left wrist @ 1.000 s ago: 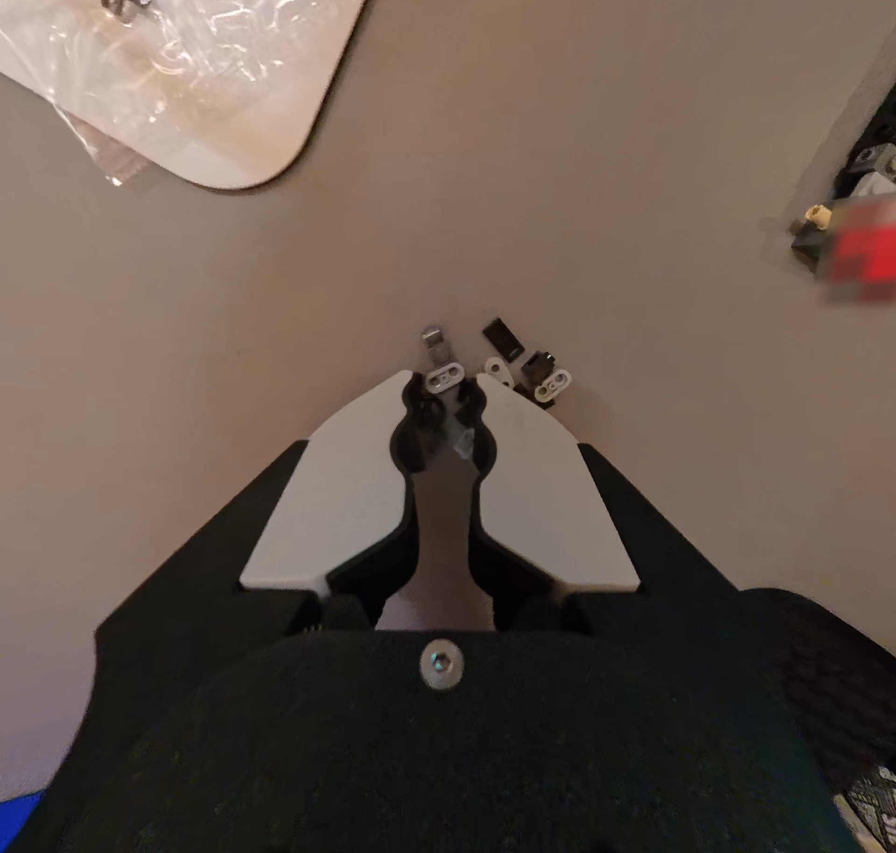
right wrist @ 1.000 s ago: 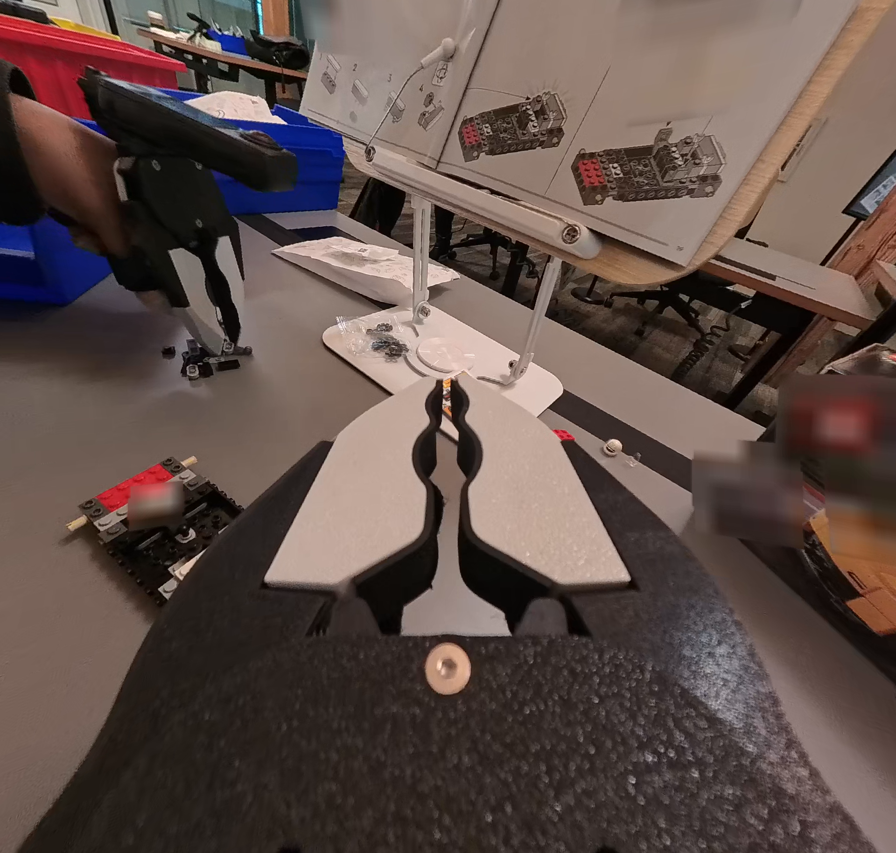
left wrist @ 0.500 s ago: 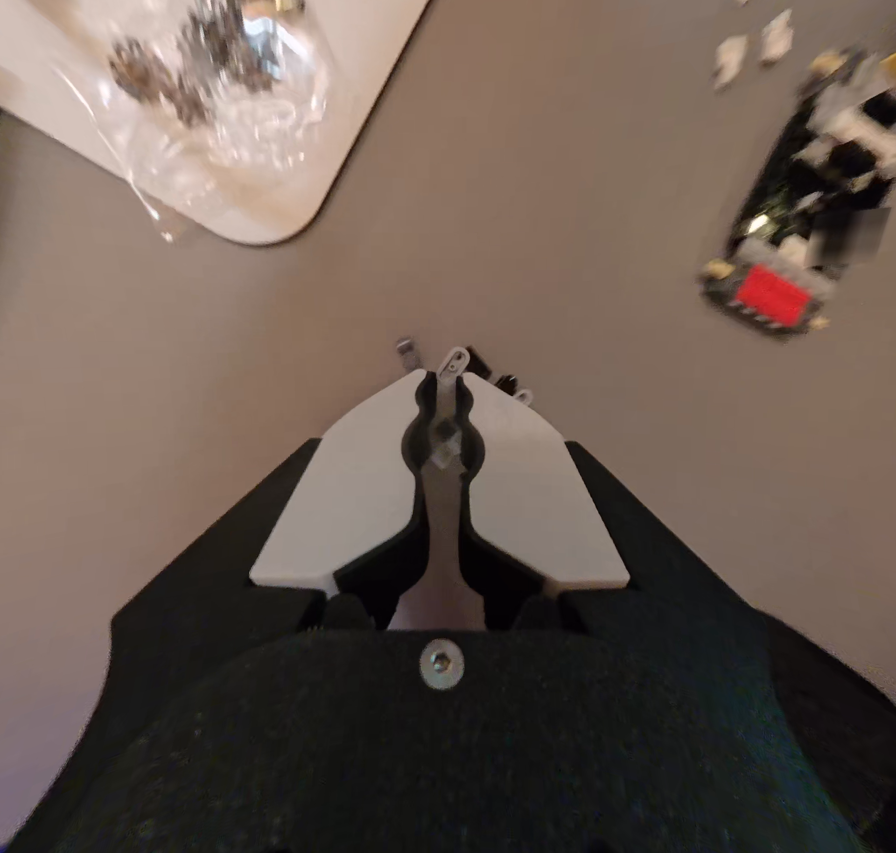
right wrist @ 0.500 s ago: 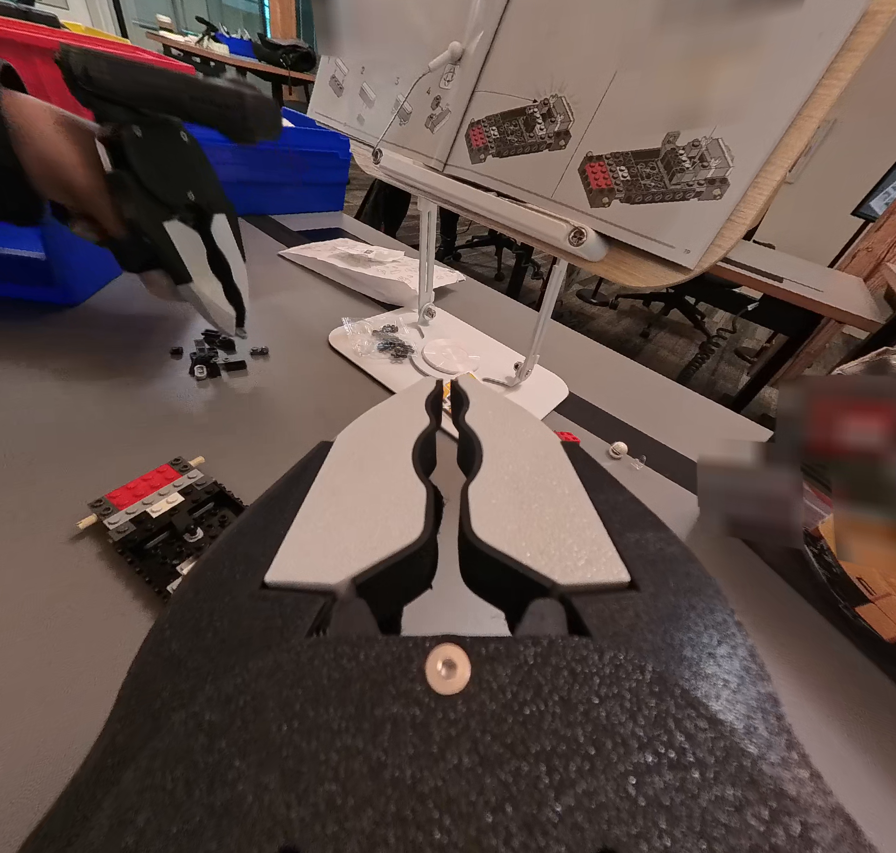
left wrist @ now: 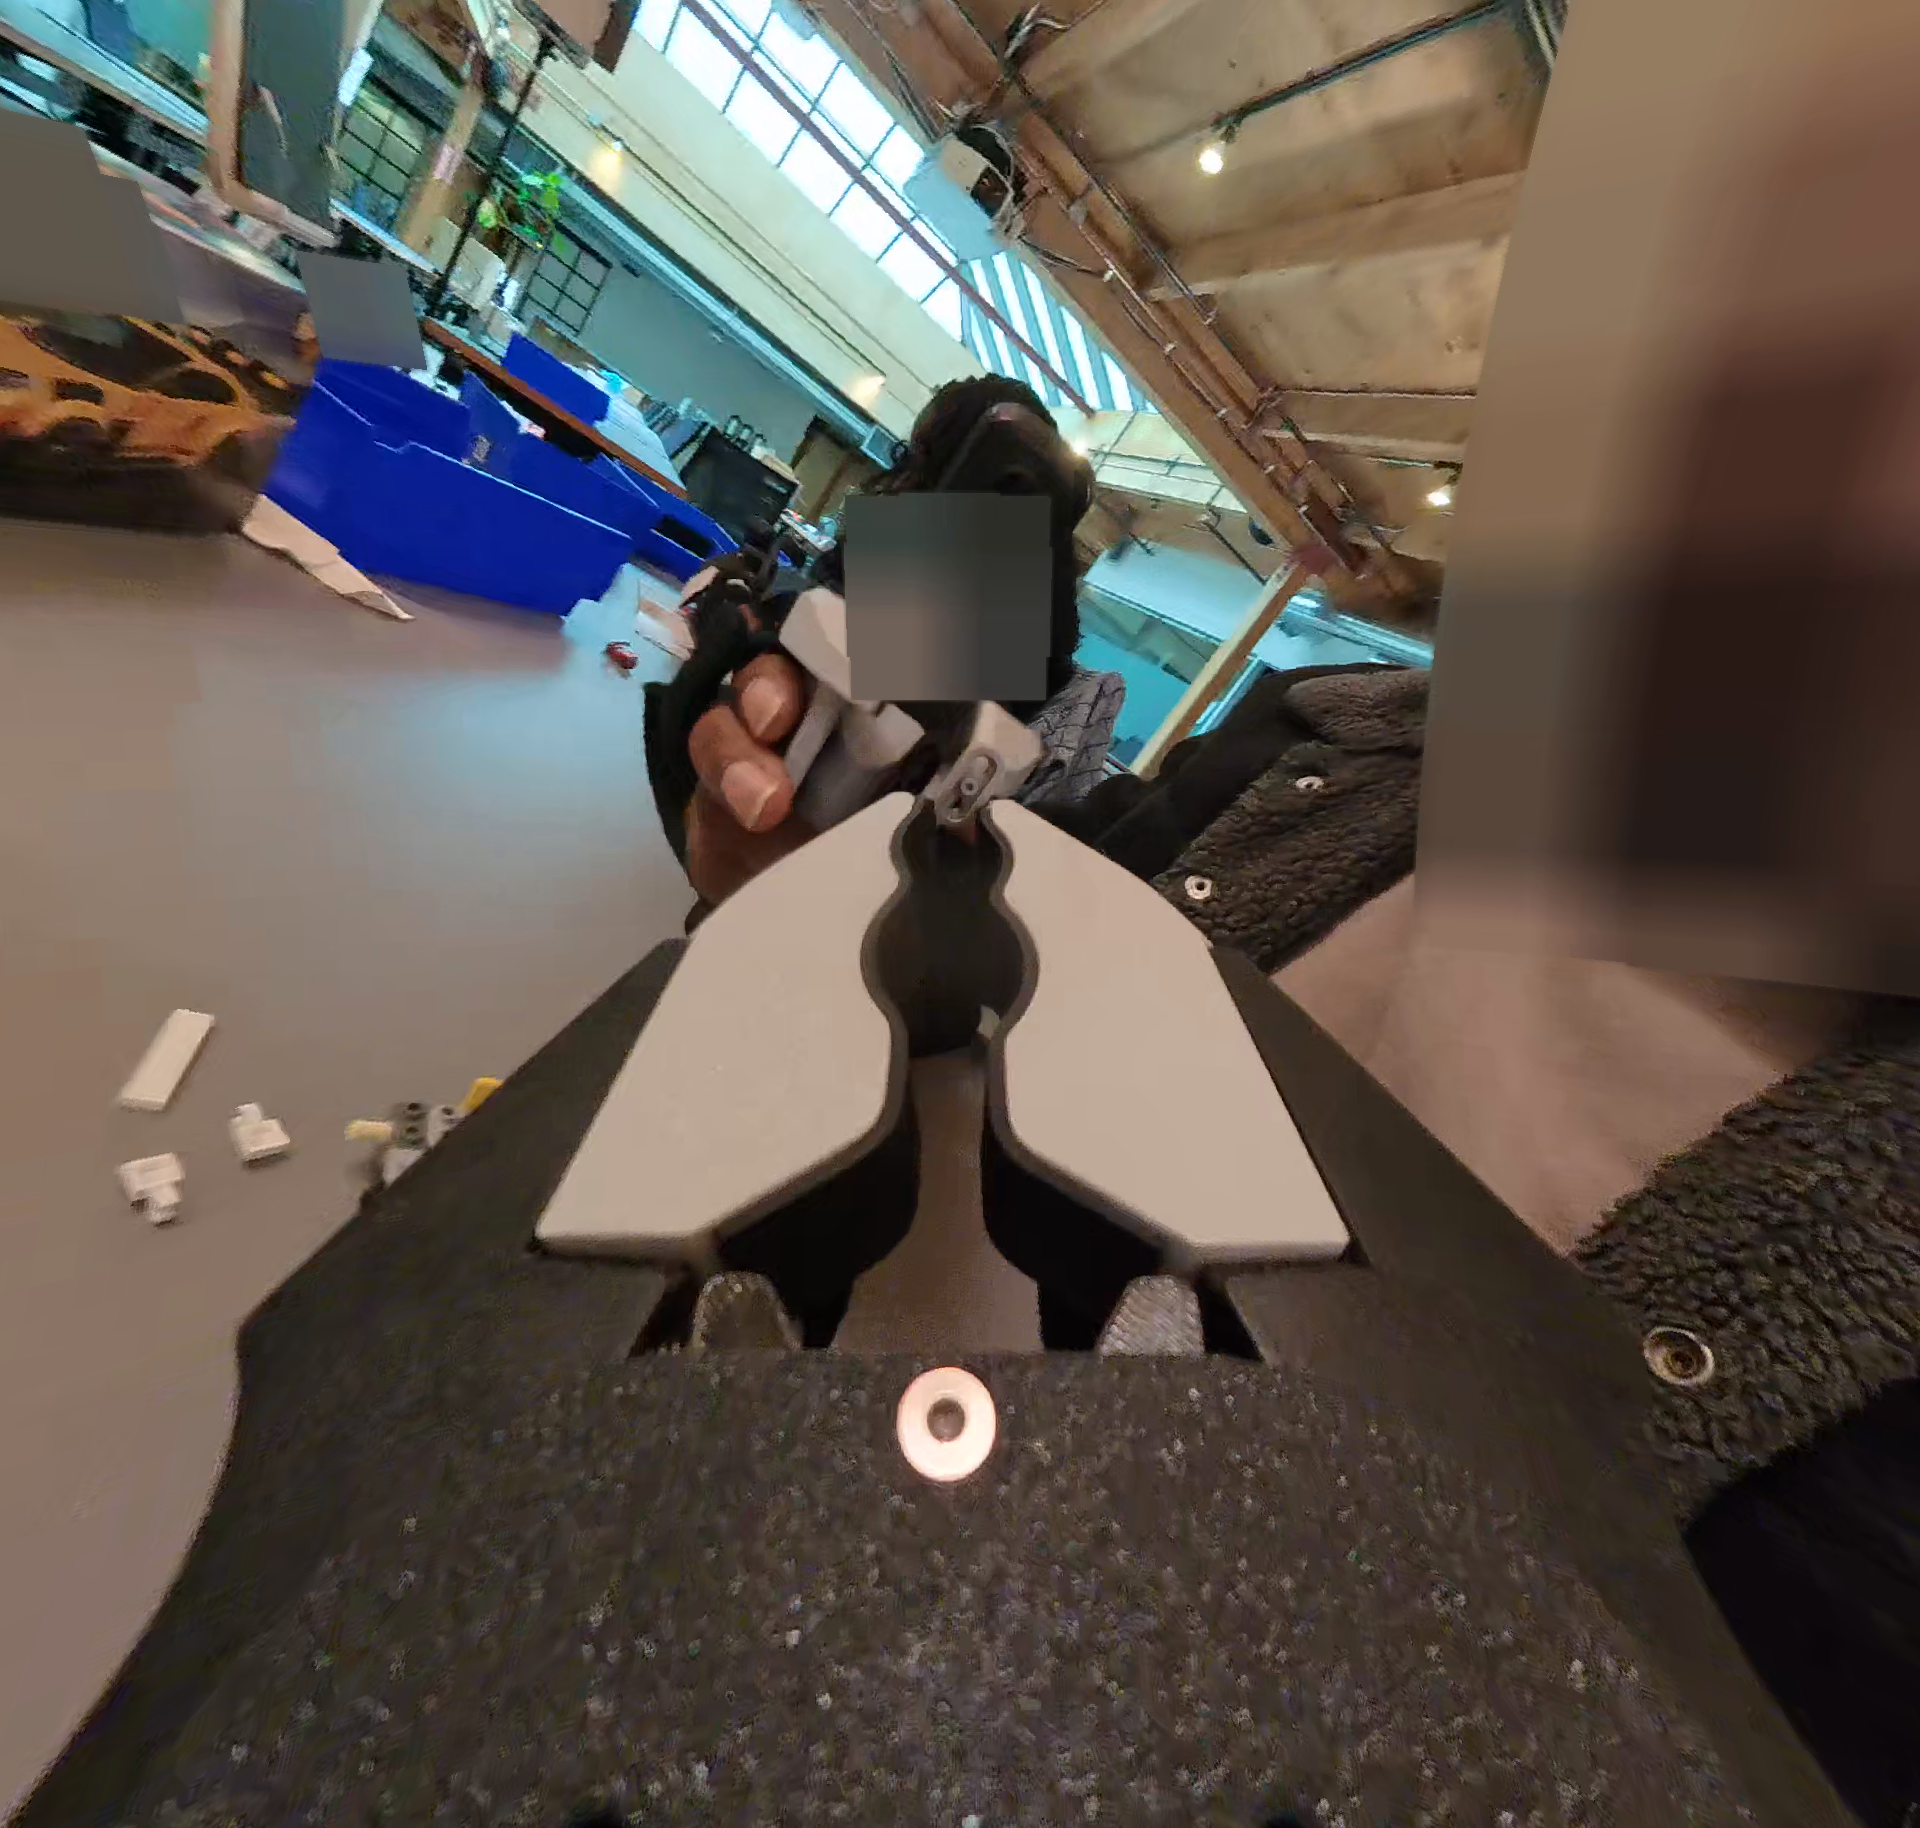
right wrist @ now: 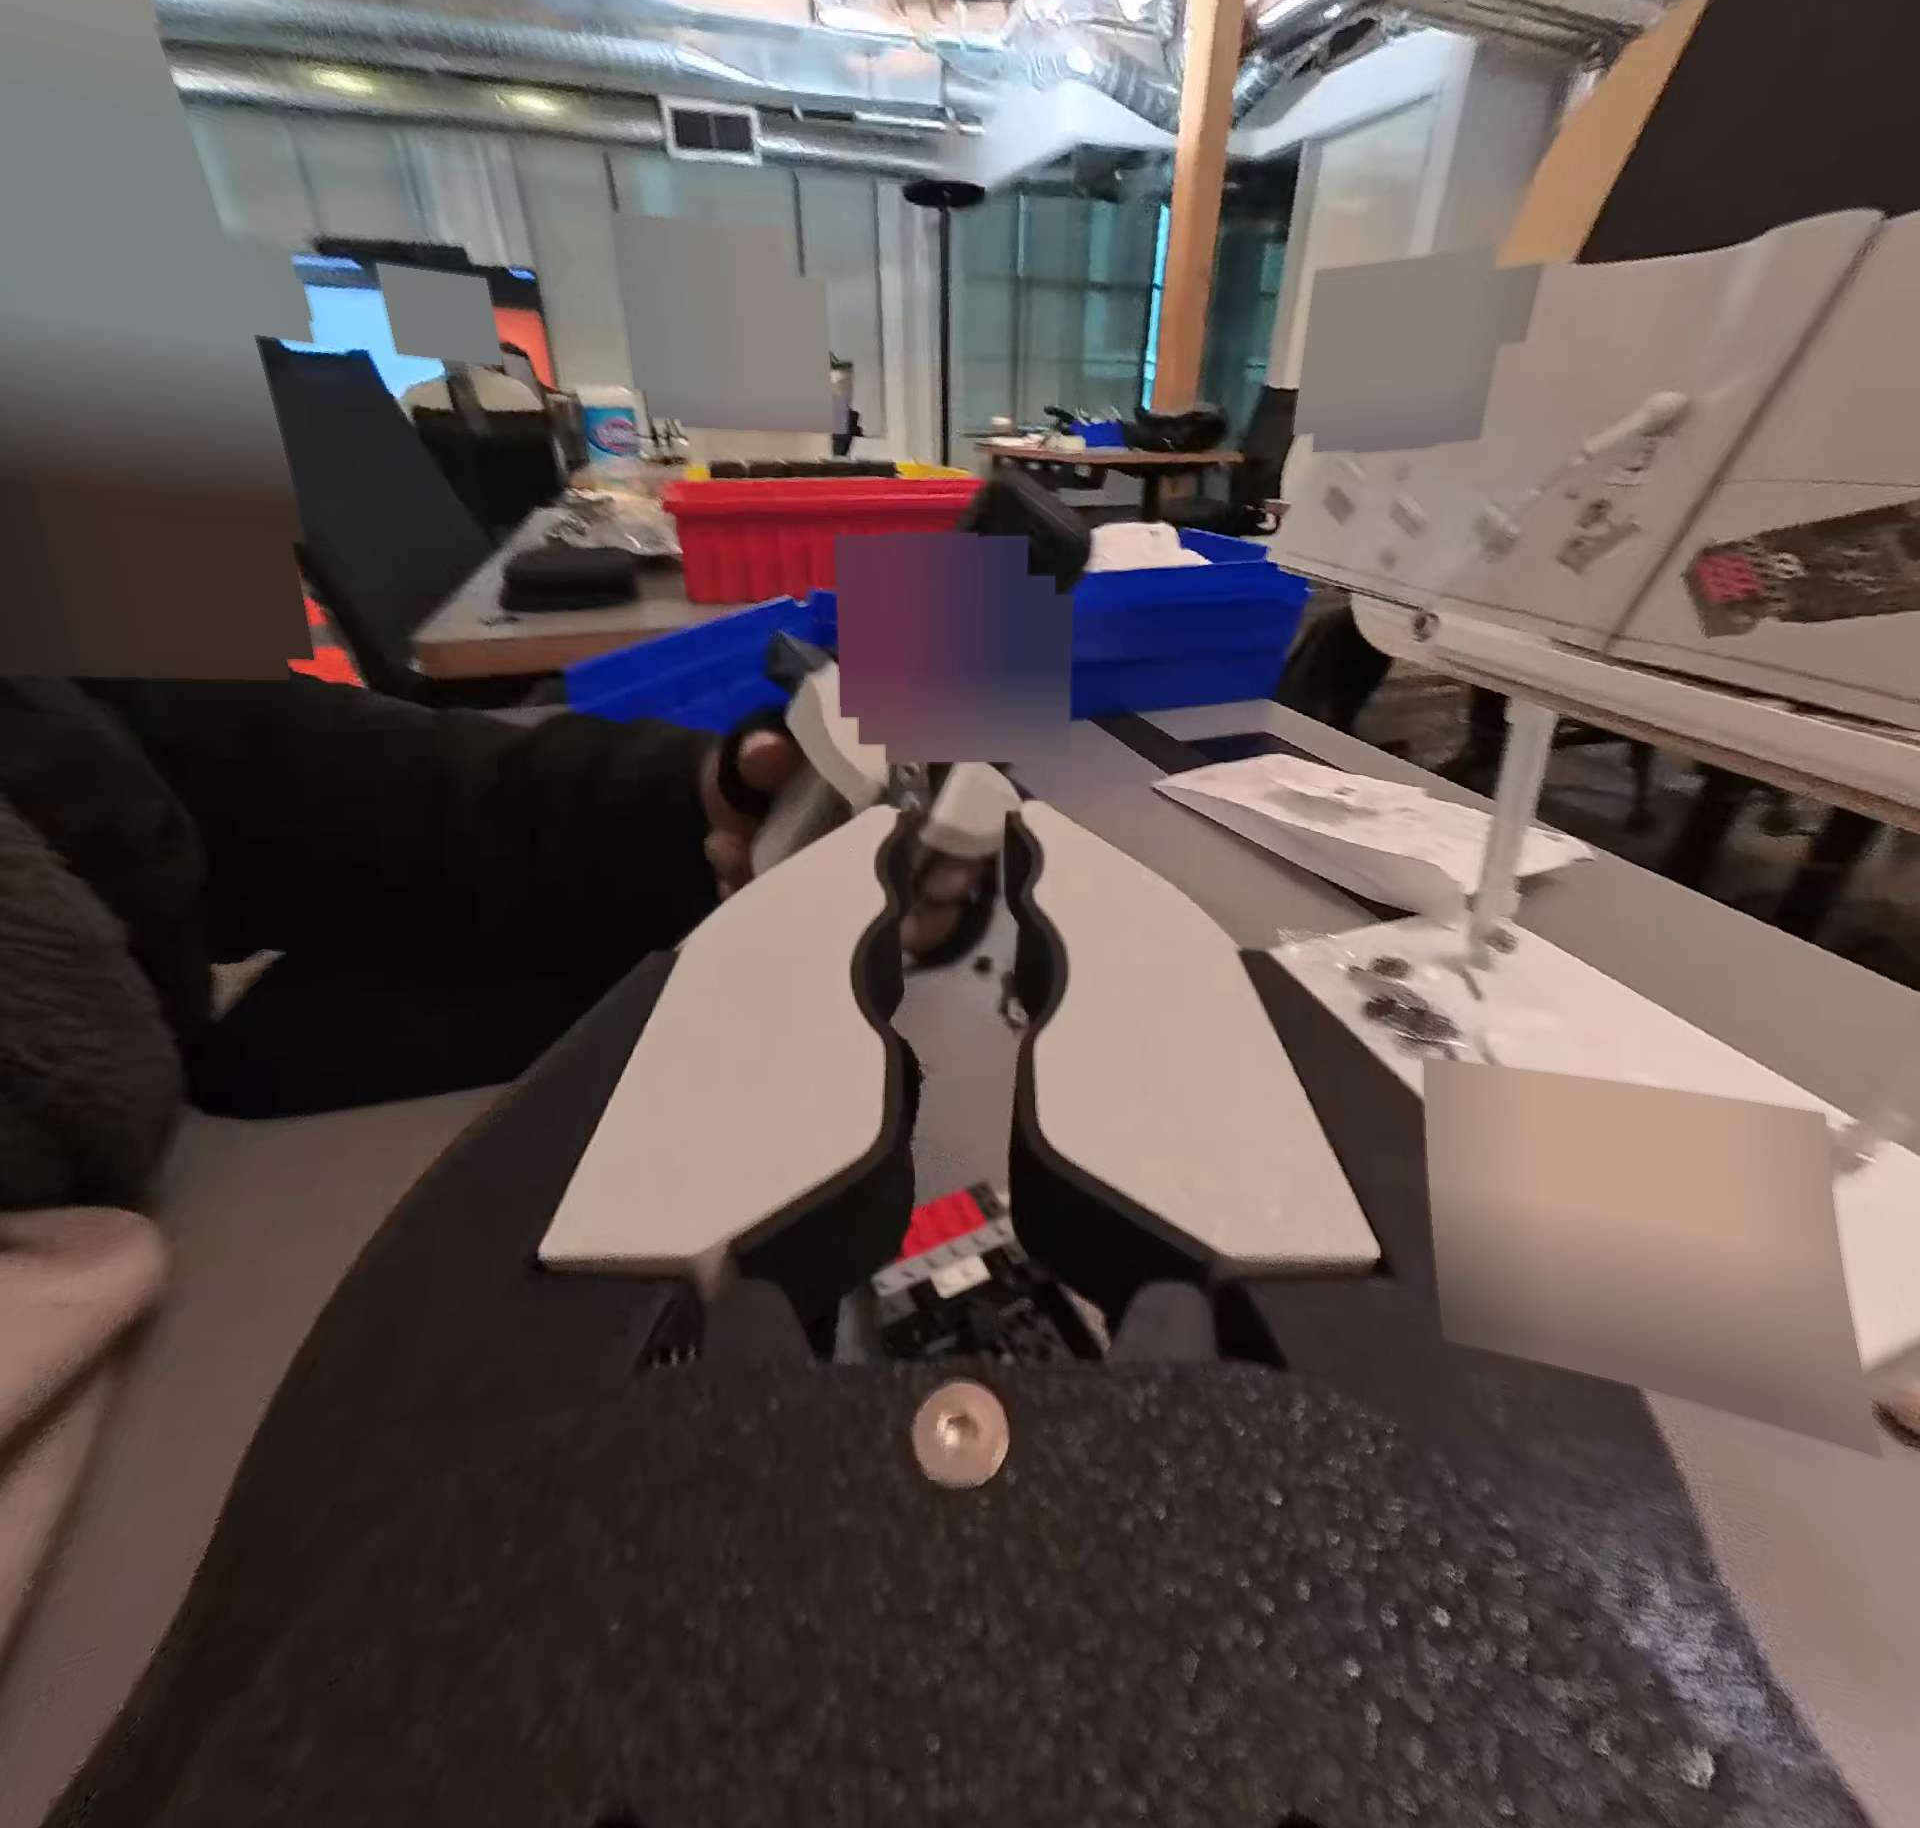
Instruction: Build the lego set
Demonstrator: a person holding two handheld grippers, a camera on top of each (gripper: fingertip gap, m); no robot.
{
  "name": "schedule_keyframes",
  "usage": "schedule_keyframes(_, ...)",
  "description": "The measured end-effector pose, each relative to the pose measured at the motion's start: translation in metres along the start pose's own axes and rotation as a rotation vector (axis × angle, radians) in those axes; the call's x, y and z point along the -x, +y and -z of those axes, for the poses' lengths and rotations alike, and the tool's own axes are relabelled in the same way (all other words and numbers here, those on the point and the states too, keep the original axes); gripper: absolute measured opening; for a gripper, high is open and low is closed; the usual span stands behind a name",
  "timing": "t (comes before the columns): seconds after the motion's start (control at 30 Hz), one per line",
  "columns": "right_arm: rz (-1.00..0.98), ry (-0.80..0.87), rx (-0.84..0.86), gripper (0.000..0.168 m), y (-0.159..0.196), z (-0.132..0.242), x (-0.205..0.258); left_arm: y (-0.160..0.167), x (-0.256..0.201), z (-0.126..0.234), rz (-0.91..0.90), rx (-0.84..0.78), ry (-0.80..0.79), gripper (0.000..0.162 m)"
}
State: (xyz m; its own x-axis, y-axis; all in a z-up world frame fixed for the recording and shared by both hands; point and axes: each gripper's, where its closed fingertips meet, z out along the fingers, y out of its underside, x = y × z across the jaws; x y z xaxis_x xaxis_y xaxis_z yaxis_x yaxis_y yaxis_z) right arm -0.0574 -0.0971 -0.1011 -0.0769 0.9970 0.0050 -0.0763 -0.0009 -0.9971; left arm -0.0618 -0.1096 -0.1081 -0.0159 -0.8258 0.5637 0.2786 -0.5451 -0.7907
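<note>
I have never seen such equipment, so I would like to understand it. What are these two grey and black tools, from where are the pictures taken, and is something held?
There is no robot here. A person holds a hand-held gripper in each hand, and each one carries a camera that looks forward along its two grey fingers.

In the left wrist view, the left hand-held gripper is shut on a small grey piece. Opposite it you see the person's other hand.

In the right wrist view, the right hand-held gripper is open and empty, facing the left one.

On the grey table lie small white pieces. The partly built red and black model lies under the right gripper. The instruction booklet rests on a stand.
</note>
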Motion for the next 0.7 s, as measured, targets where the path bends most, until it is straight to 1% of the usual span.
schedule_keyframes(0.1, -0.011, -0.076, 0.013, 0.015, -0.001, -0.002, 0.014, 0.007, 0.002, -0.007, 0.011, -0.001, 0.022, 0.006)
schedule_keyframes(0.23, -0.017, -0.104, 0.064, 0.012, 0.008, -0.004, 0.018, 0.013, 0.001, -0.011, -0.003, 0.009, 0.029, 0.006)
schedule_keyframes(0.47, -0.112, -0.161, 0.064, 0.009, 0.011, -0.004, 0.020, 0.017, 0.001, -0.010, -0.040, 0.028, 0.017, 0.006)
schedule_keyframes(0.57, -0.178, -0.191, 0.070, 0.007, 0.012, -0.002, 0.019, 0.019, 0.003, -0.011, -0.065, 0.040, -0.006, 0.006)
schedule_keyframes(0.7, -0.149, -0.197, 0.112, 0.007, 0.013, 0.000, 0.018, 0.020, 0.004, -0.011, -0.099, 0.061, -0.046, 0.006)
